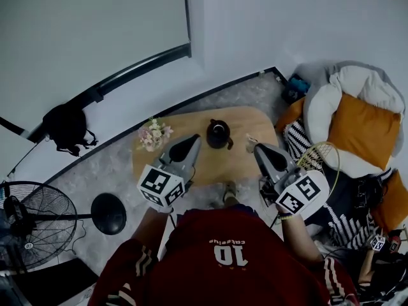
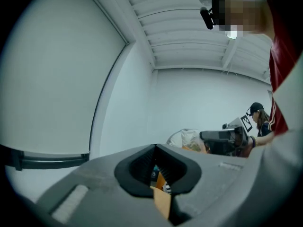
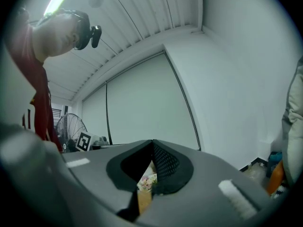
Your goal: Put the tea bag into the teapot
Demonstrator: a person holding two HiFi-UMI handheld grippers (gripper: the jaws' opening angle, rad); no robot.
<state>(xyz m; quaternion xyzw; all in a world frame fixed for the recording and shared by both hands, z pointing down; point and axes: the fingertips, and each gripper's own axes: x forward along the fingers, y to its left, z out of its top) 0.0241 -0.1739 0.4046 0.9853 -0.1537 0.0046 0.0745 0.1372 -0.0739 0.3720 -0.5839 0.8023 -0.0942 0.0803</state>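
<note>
A black teapot (image 1: pixel 218 134) stands near the far edge of the wooden table (image 1: pixel 197 164). Just right of it lies a small pale thing (image 1: pixel 250 138), too small to identify. My left gripper (image 1: pixel 193 139) hovers over the table to the left of the teapot, its jaws together with nothing seen between them. My right gripper (image 1: pixel 257 146) hangs to the right of the teapot beside the pale thing, its jaws also meeting at the tips. In the left gripper view the gripper (image 2: pixel 155 148) points level at a white wall. The right gripper view's gripper (image 3: pixel 152 143) points level toward a window blind.
A small bunch of flowers (image 1: pixel 153 134) sits at the table's left end. A floor fan (image 1: pixel 25 225) and a black round base (image 1: pixel 108 213) stand at the left. An orange and white cushioned seat (image 1: pixel 357 123) is at the right. Another person (image 2: pixel 260 119) is by the far wall.
</note>
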